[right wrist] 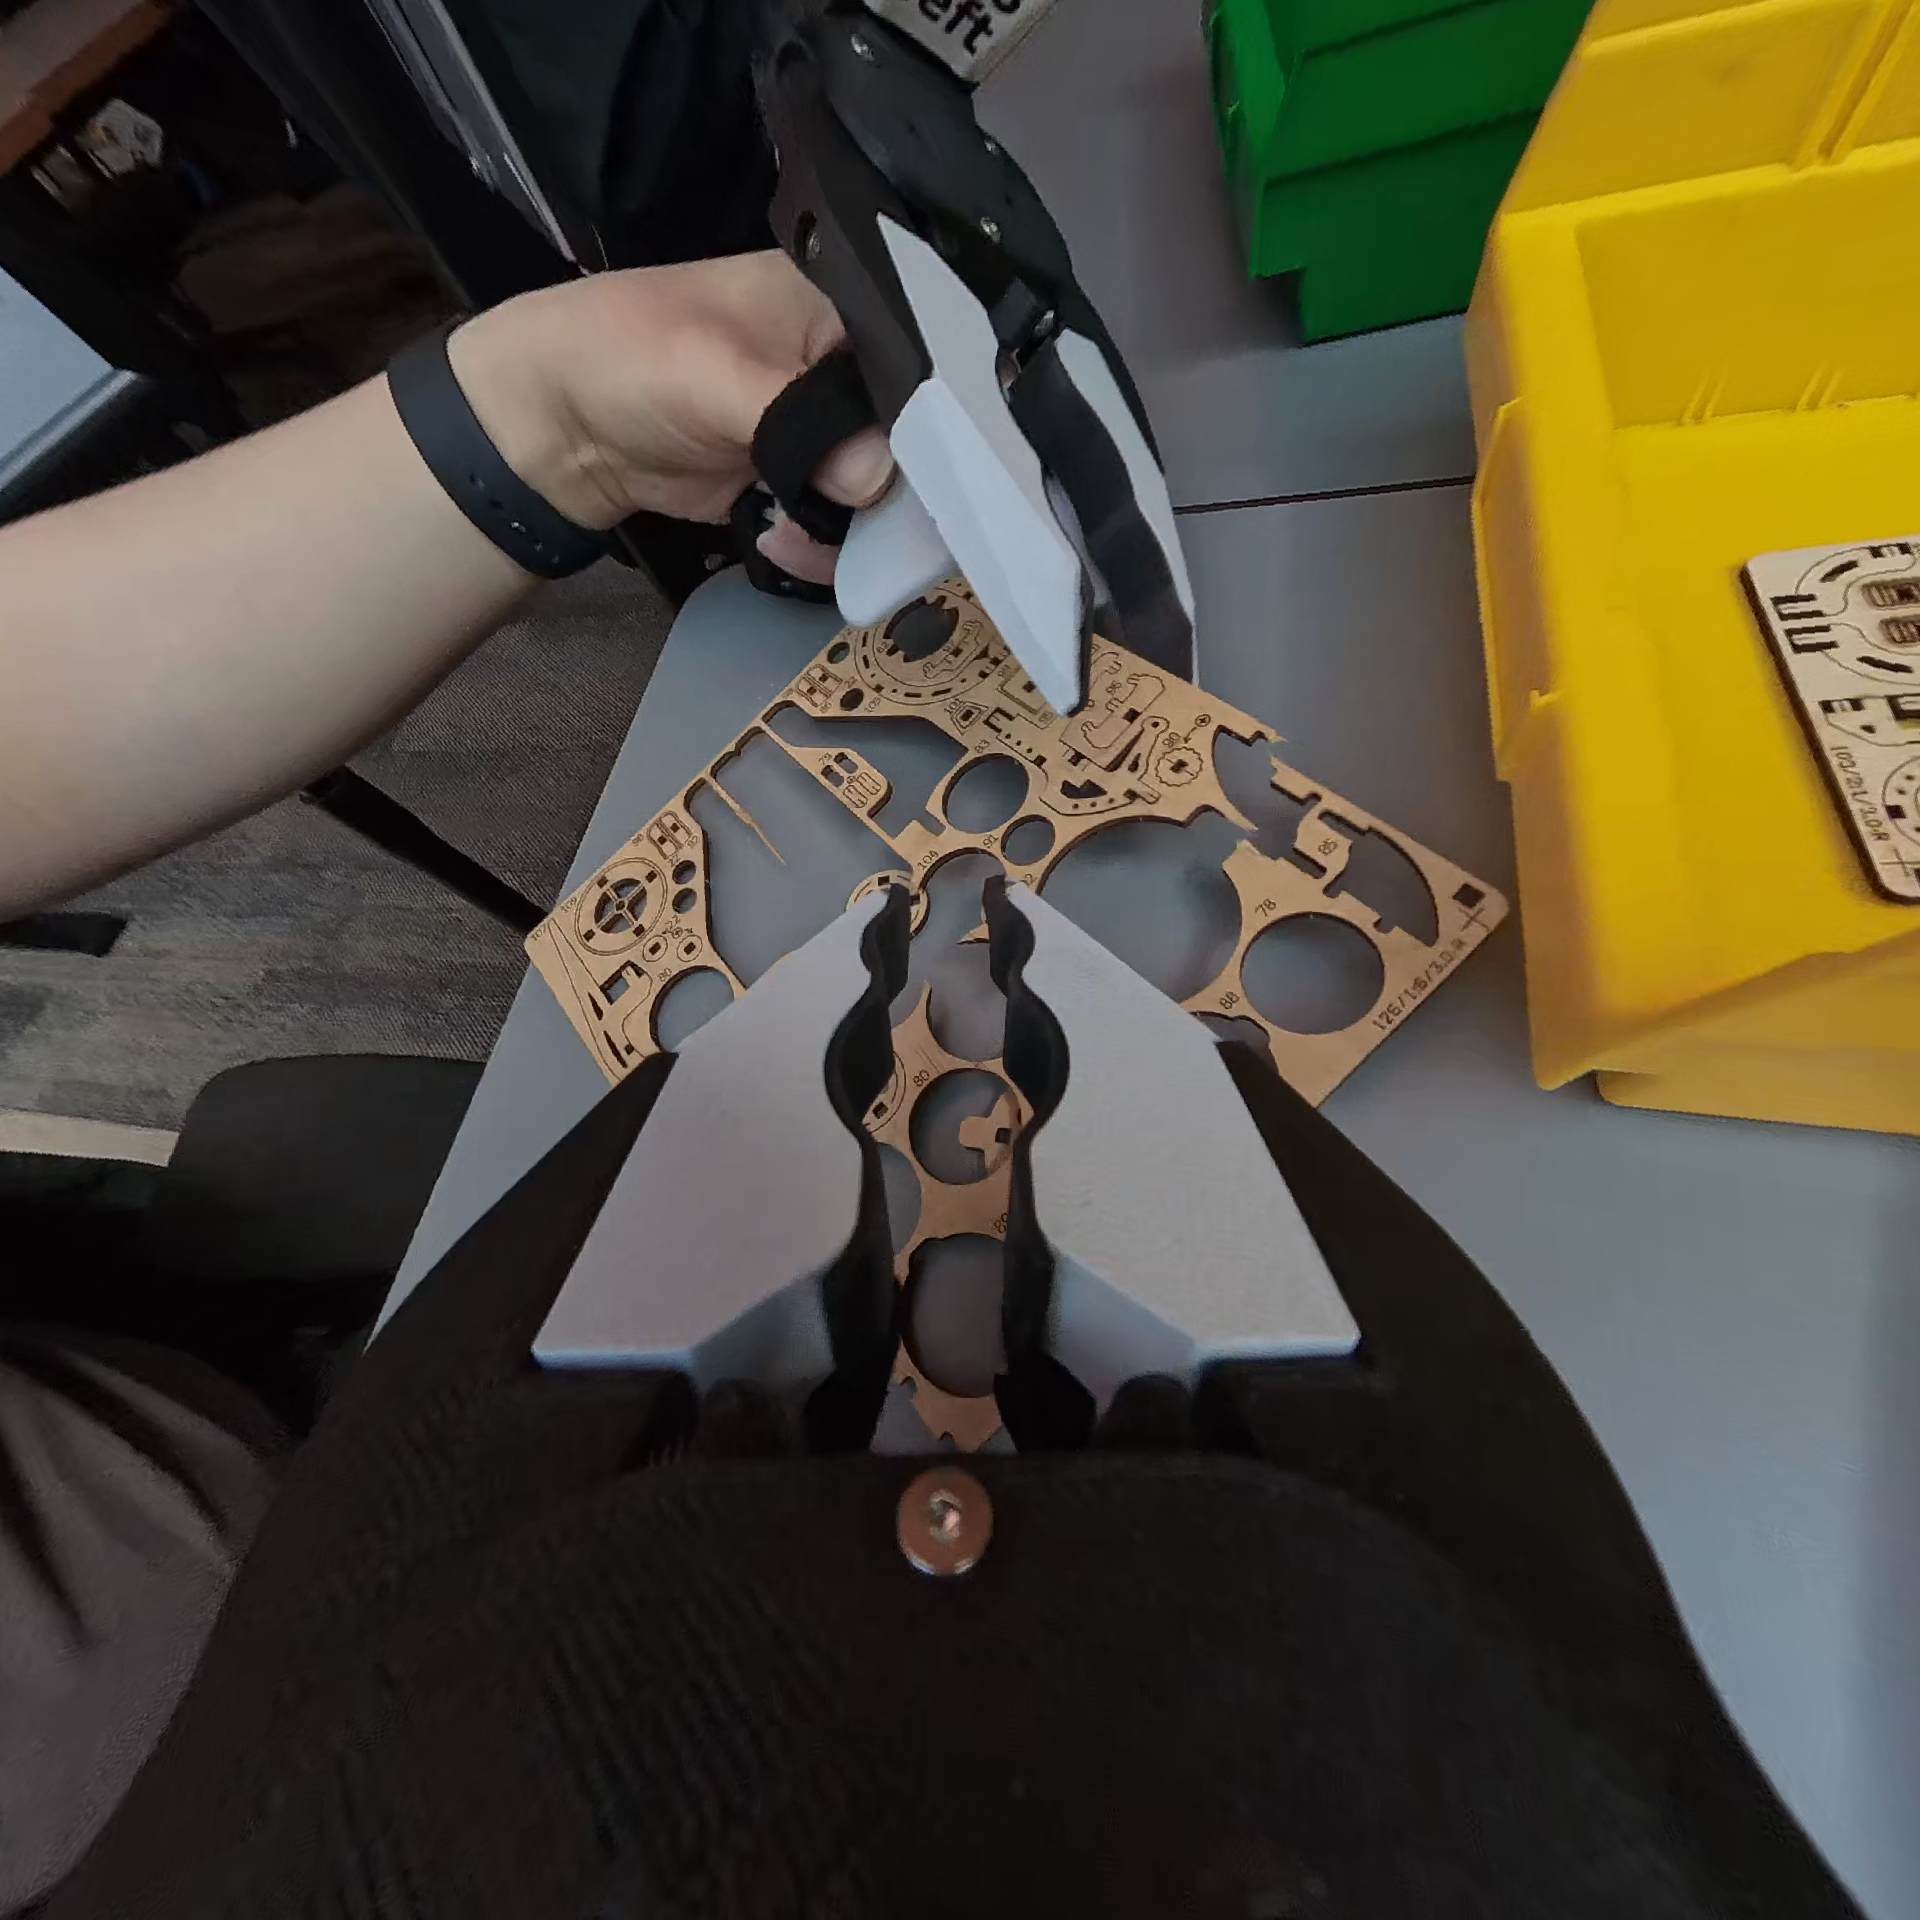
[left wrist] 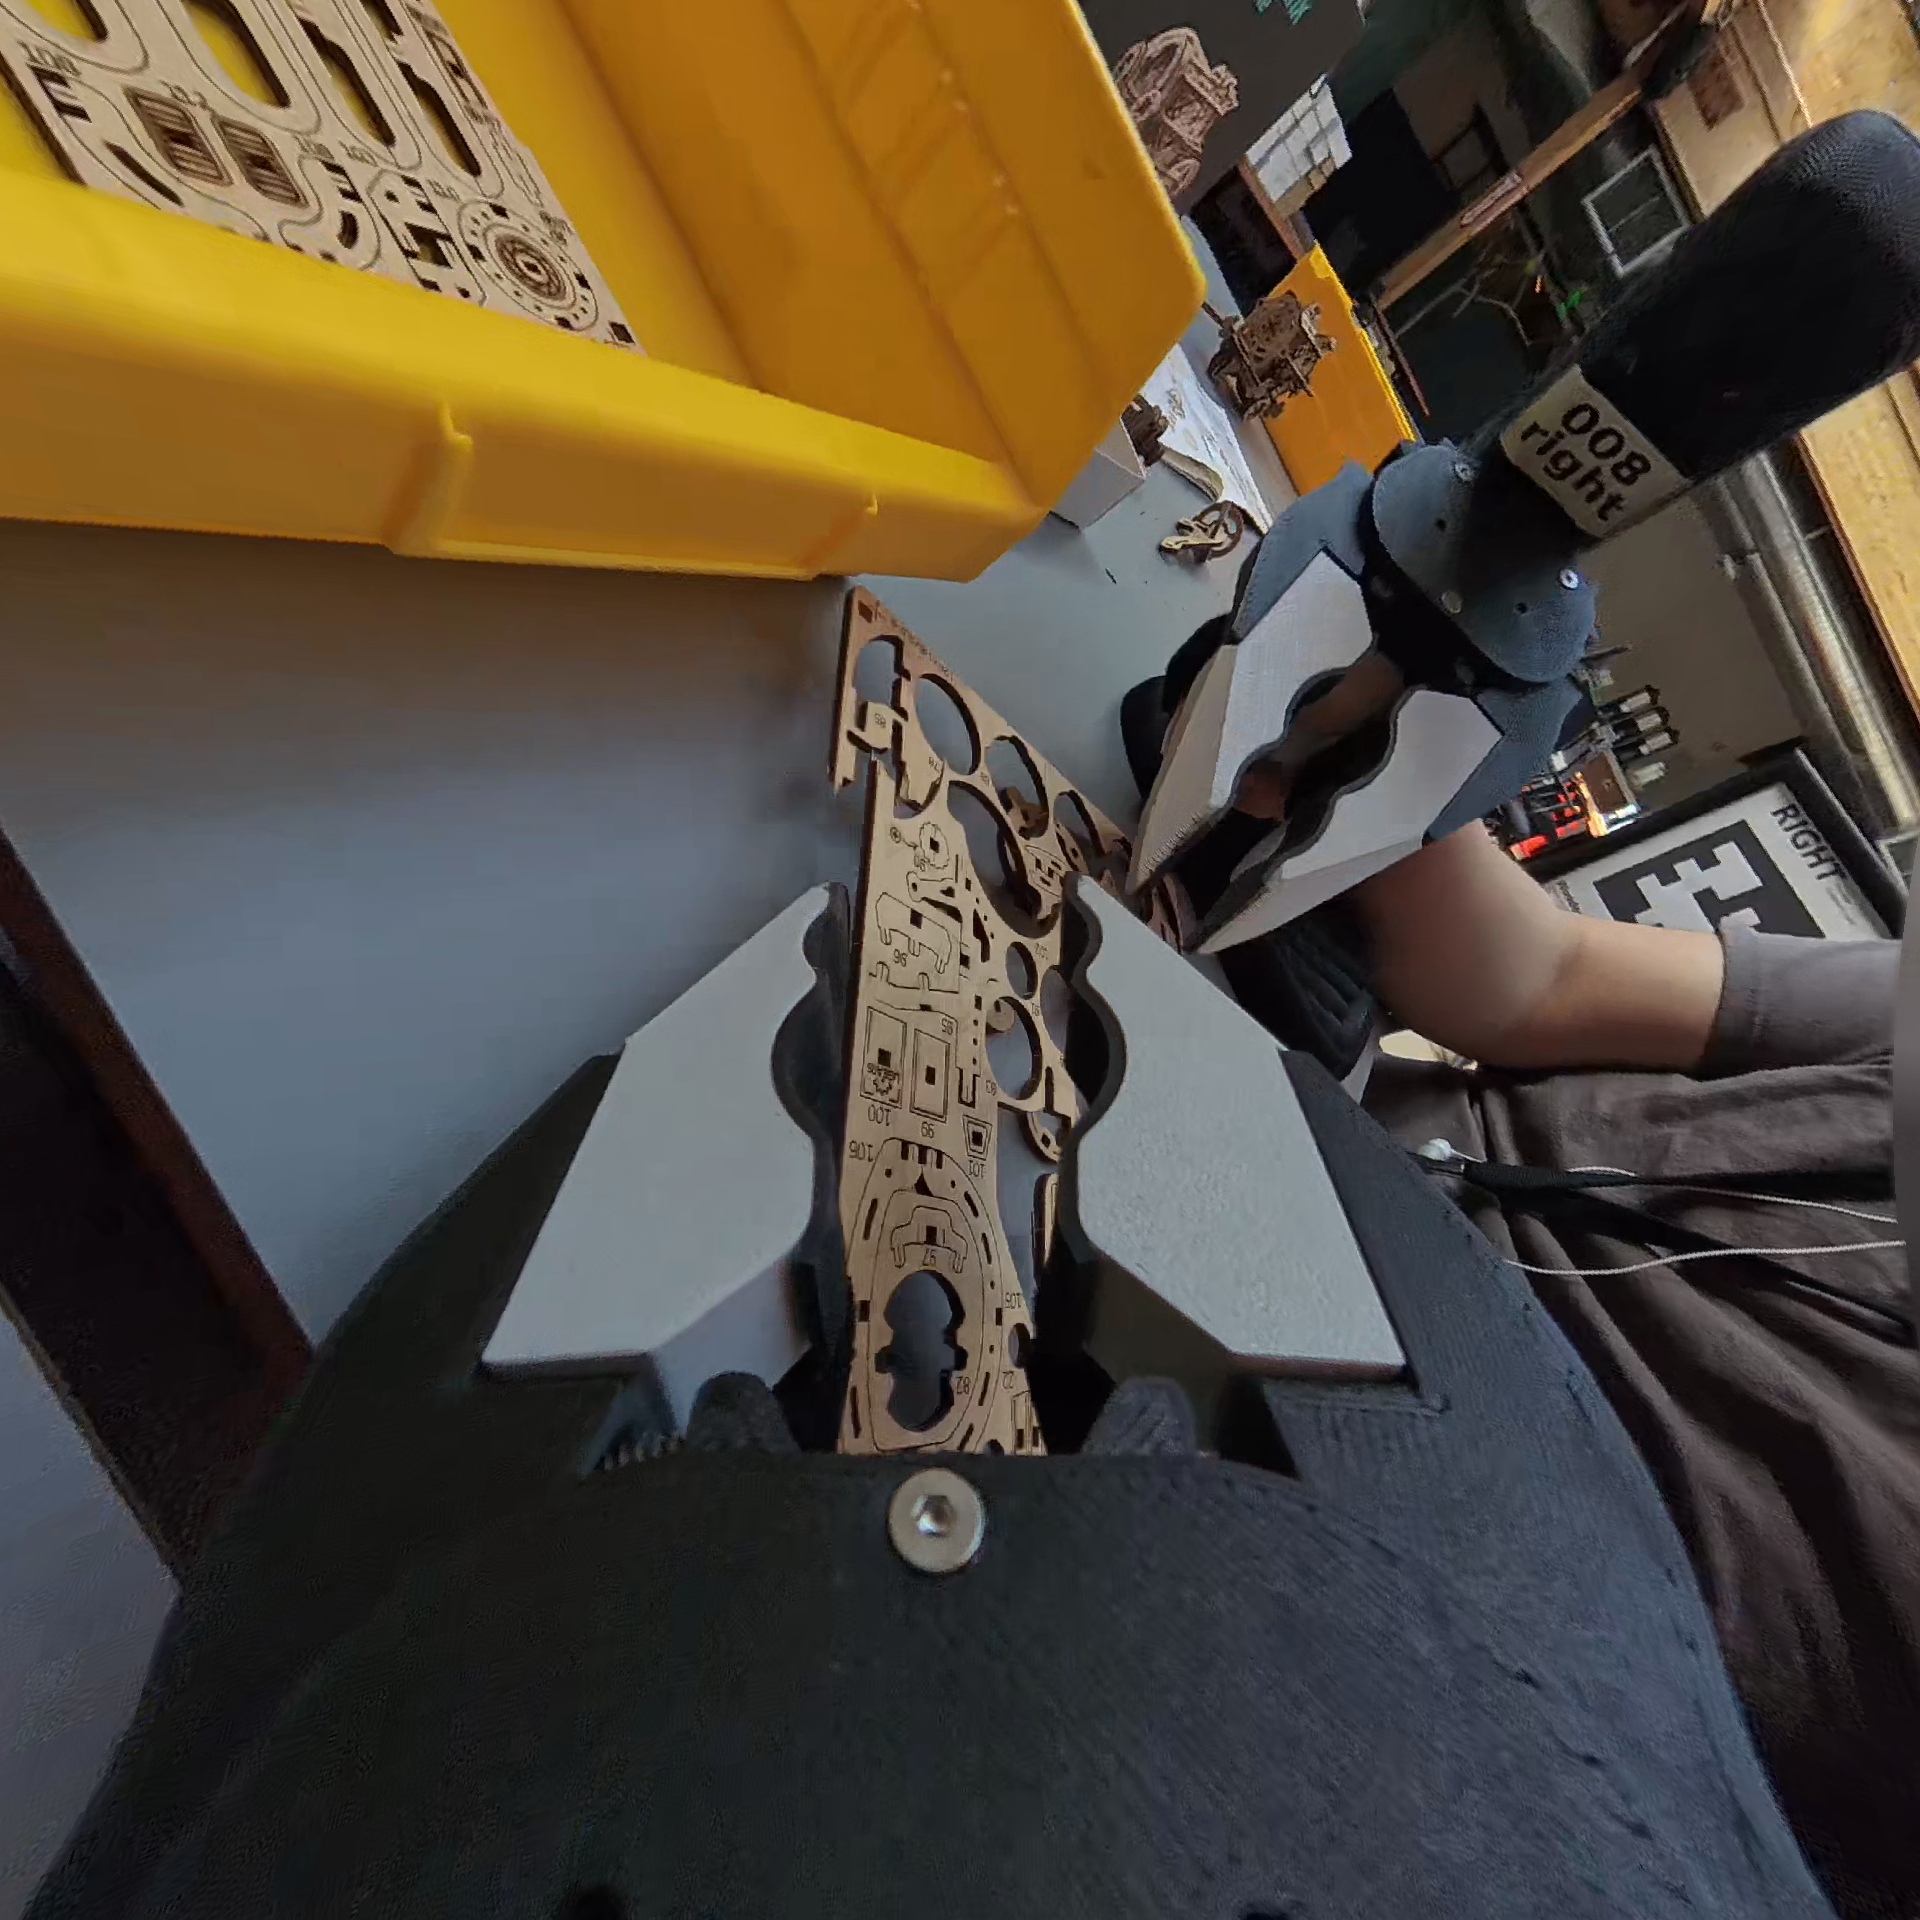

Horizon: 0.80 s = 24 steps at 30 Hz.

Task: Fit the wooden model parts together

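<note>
Left wrist view: the left claw [left wrist: 961,914] is spread, its fingers straddling the wooden sheet [left wrist: 935,1049] that lies flat on the grey surface [left wrist: 364,779] beside the yellow bin [left wrist: 623,488]. It grips nothing. The right claw [left wrist: 1169,904] comes in from the right, tips down at the sheet's far edge.

Right wrist view: the right claw [right wrist: 940,904] is slightly parted and empty, hovering over the sheet [right wrist: 1320,904] near its centre cut-outs. The left claw [right wrist: 1127,665], held in a hand [right wrist: 665,395] with the wrist bent down, angles steeply onto the sheet's far corner.

Judgement: pin the sheet firmly with one claw and press a part out squarely with the other, to avoid snapping thin webs.
</note>
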Each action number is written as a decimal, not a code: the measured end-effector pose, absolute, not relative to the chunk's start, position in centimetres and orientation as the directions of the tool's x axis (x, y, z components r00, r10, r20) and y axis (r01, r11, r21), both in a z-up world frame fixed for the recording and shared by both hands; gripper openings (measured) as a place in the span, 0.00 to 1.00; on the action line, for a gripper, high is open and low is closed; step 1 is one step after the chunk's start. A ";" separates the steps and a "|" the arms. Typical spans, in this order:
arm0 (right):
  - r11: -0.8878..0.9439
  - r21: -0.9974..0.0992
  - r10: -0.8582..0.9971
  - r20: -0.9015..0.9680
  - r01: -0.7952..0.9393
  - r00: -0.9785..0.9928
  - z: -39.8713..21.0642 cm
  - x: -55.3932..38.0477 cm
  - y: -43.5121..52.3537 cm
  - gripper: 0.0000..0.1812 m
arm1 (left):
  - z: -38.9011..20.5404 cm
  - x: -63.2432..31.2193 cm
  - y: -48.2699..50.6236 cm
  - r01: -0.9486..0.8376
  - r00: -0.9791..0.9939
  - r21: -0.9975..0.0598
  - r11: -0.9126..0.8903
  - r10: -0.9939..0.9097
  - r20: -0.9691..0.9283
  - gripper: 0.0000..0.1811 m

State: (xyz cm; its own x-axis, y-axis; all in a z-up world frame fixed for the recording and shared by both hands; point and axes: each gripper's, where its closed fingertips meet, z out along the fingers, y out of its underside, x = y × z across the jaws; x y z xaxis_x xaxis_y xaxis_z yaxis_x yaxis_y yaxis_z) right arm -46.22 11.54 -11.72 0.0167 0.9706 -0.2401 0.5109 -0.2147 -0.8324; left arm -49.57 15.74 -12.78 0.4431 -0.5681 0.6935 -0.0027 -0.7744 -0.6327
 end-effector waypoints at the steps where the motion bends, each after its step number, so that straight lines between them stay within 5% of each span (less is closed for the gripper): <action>1: -0.174 -0.831 0.979 -0.202 0.529 0.005 -11.9 -46.3 11.3 0.07 | -12.8 -49.7 16.0 -0.003 0.467 -0.646 -0.763 -0.573 0.674 0.23; 9: 0.123 -0.691 0.992 0.087 0.713 -0.087 -15.0 -46.8 10.7 0.05 | -12.6 -50.4 16.8 -0.015 0.641 -0.733 -0.680 -0.569 0.515 0.28; 24: -0.107 -0.689 0.994 -0.053 0.716 0.097 -15.0 -47.6 13.3 0.10 | -13.7 -50.8 13.4 -0.036 0.726 -0.758 -0.651 -0.538 0.428 0.28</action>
